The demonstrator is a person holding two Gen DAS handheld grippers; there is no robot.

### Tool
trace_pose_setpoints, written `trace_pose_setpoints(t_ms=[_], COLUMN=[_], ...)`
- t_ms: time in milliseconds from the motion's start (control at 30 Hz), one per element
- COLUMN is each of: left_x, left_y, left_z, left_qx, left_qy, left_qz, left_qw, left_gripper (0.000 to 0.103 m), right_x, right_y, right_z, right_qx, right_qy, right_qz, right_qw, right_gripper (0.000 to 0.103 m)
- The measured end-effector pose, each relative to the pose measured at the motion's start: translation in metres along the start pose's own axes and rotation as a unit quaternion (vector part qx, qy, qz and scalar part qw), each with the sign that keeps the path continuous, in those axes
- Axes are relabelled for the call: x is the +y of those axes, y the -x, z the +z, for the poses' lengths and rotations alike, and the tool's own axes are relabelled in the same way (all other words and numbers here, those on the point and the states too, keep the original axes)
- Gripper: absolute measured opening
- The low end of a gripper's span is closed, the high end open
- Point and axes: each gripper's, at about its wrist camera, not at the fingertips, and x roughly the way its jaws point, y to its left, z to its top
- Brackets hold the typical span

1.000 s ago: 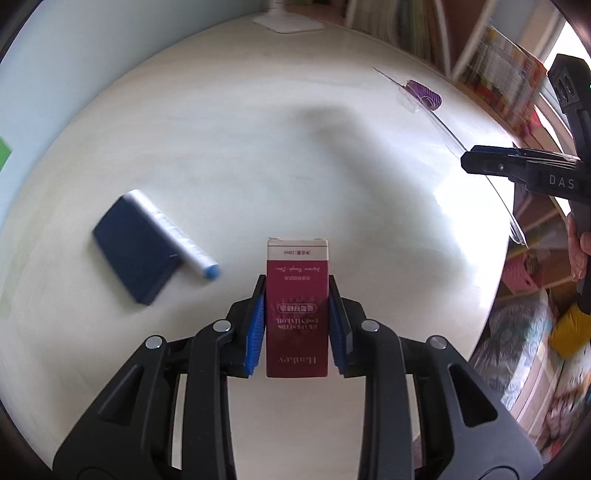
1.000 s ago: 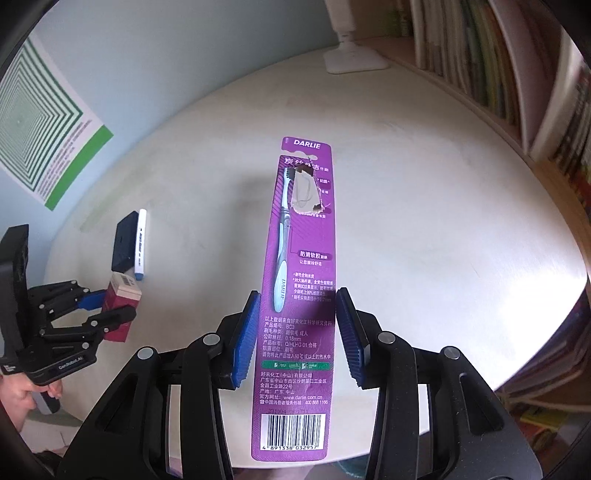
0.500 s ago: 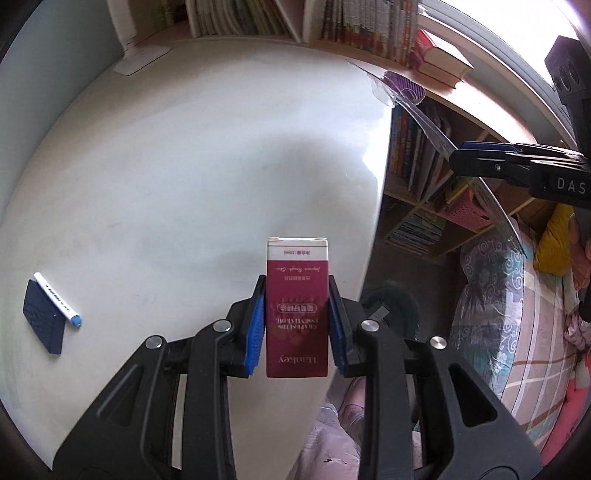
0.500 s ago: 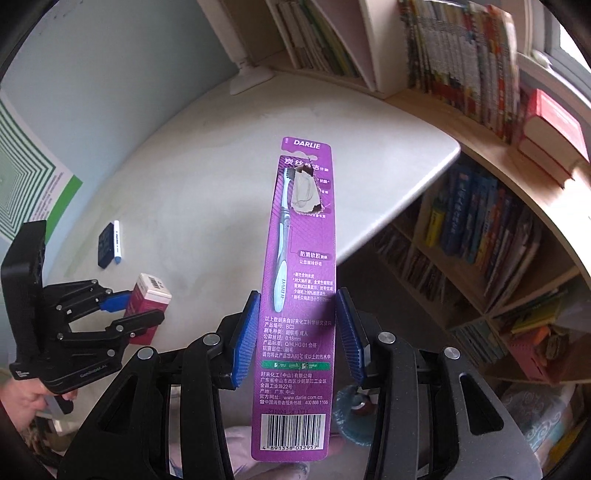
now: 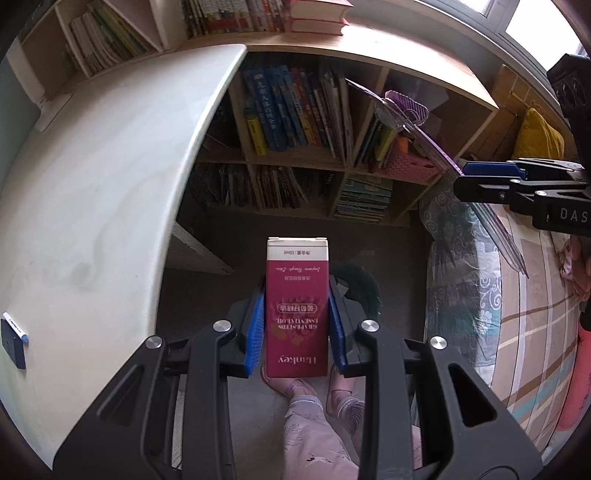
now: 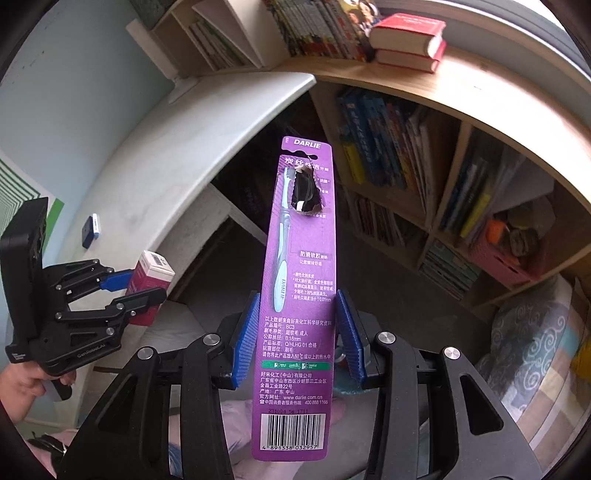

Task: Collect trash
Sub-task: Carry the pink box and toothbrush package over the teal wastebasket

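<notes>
Left gripper [image 5: 297, 332]: clamped on the red Hankey carton [image 5: 297, 306].
Right gripper [image 6: 297, 339]: grasping the purple Darlie toothbrush card [image 6: 295, 295].

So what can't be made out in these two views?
- Trash bin: a dark round rim behind the red carton, left wrist view, mostly hidden; unconfirmed.
- Whether the right gripper pads touch the toothbrush package: card edges cover the contact.
- Blue item on the table: too small.

1. Daylight enters from the window [image 5: 517, 14] at upper right; the desk top [image 5: 92, 184] is bright.
2. The floor under the desk is dim.
3. Fisheye distortion curves all edges; the bookshelf [image 6: 461, 177] is slightly blurred.
</notes>
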Motion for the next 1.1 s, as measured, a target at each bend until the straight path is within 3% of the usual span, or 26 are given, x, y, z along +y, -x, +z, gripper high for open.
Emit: trace_pose_setpoints(t_ms=[267, 567, 1100], left_x=[-0.05, -0.076, -0.08], left_y=[-0.026, -0.064, -0.168], left_z=[-0.005, -0.008, -0.03], left_qx=[0.024, 0.062, 0.13], left_qy=[-0.042, -0.086, -0.136], left_qz=[-0.019, -0.039, -0.049], left_qw=[0.9986, 0.9936, 0.981], left_gripper=[0.027, 0.027, 0.027], right_x=[-0.045, -0.072, -0.095], right_y=[0.005, -0.015, -0.111], right_z=[-0.05, -0.095, -0.154], right_qx=[0.012, 0.035, 0.08], right_qy=[-0.051, -0.108, -0.199], right_qz=[-0.007, 0.0, 0.035], right_qw=[0.999, 0.993, 0.976], right_gripper=[0.042, 0.042, 0.042])
